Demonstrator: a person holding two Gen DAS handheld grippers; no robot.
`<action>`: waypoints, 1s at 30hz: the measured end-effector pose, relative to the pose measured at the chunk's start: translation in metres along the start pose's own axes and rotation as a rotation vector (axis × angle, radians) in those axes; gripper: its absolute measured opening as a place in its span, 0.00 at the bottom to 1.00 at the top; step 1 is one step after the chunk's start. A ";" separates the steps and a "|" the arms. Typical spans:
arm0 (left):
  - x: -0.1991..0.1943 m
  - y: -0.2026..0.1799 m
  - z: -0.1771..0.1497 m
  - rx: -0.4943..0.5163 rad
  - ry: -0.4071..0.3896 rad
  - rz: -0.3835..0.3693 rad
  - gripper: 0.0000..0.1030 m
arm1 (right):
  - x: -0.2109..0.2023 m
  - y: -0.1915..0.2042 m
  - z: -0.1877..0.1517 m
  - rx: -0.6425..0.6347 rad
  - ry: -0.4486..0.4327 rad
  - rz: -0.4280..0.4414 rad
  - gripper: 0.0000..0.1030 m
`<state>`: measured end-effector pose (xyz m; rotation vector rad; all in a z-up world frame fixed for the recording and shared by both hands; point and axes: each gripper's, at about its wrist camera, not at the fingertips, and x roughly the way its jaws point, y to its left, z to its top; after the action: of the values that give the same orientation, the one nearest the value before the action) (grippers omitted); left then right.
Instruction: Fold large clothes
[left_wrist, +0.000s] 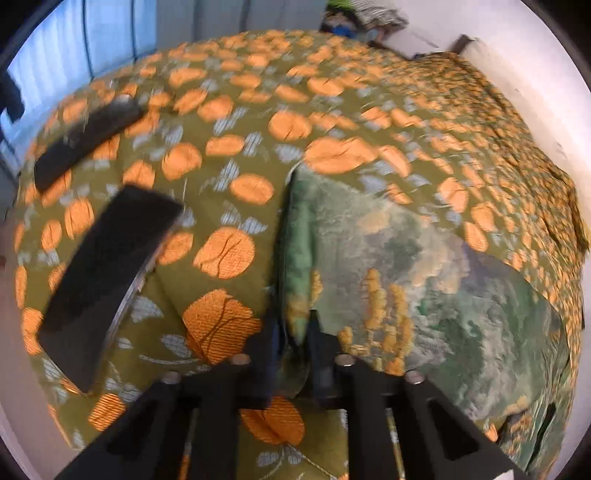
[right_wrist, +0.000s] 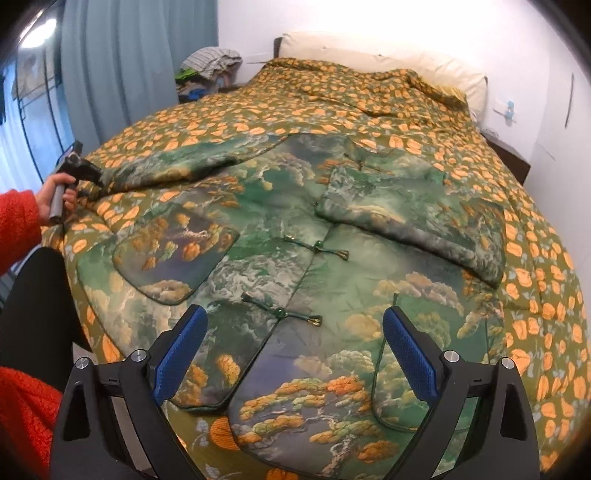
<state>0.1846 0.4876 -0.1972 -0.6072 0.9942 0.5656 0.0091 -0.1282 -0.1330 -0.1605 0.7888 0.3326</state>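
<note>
1. Left gripper (left_wrist: 291, 354): in the left wrist view the two black fingers (left_wrist: 319, 350) stand close together, clenched on a thin fold of green fabric that rises between them. This fabric is the end of the jacket's sleeve (left_wrist: 406, 266).
2. In the right wrist view the same left gripper (right_wrist: 86, 173) appears at the left edge of the bed, held by the person's hand (right_wrist: 55, 195); the sleeve (right_wrist: 177, 162) runs from it across to the jacket body.
3. Two dark blurred flat pieces (left_wrist: 107, 280) appear at the left of the left wrist view; what they are cannot be told.
4. Right gripper (right_wrist: 293, 354): its blue-padded fingers (right_wrist: 181, 354) are spread wide apart, released, with nothing held between them. Whether the tips touch the cloth cannot be told.
5. Jacket (right_wrist: 295, 258): it lies flat, front side up, on the bedspread (right_wrist: 535, 258), directly ahead of and beneath the right gripper's fingers. The hem is nearest the gripper; the collar points toward the pillows (right_wrist: 388, 59).
6. The far sleeve (right_wrist: 413, 214) is folded across the chest. Knot-and-loop fasteners (right_wrist: 284, 314) run down the front line, one of them between the two blue fingers in the view.
7. A patch pocket (right_wrist: 177, 254) sits on the left front panel.
8. Surroundings: blue curtain (right_wrist: 129, 74) to the left, a pile of clothes (right_wrist: 207, 70) beside the bed head.
</note>
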 end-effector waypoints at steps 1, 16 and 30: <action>-0.008 -0.003 0.000 0.019 -0.019 0.010 0.09 | 0.000 0.000 0.000 0.000 -0.004 -0.001 0.94; -0.239 -0.281 -0.114 0.653 -0.396 -0.402 0.08 | -0.011 -0.040 -0.010 0.165 -0.056 -0.009 0.94; -0.160 -0.403 -0.317 1.035 -0.279 -0.385 0.08 | -0.036 -0.094 -0.041 0.277 -0.071 -0.119 0.94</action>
<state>0.2035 -0.0411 -0.1023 0.2114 0.7448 -0.2320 -0.0091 -0.2359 -0.1339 0.0647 0.7440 0.1138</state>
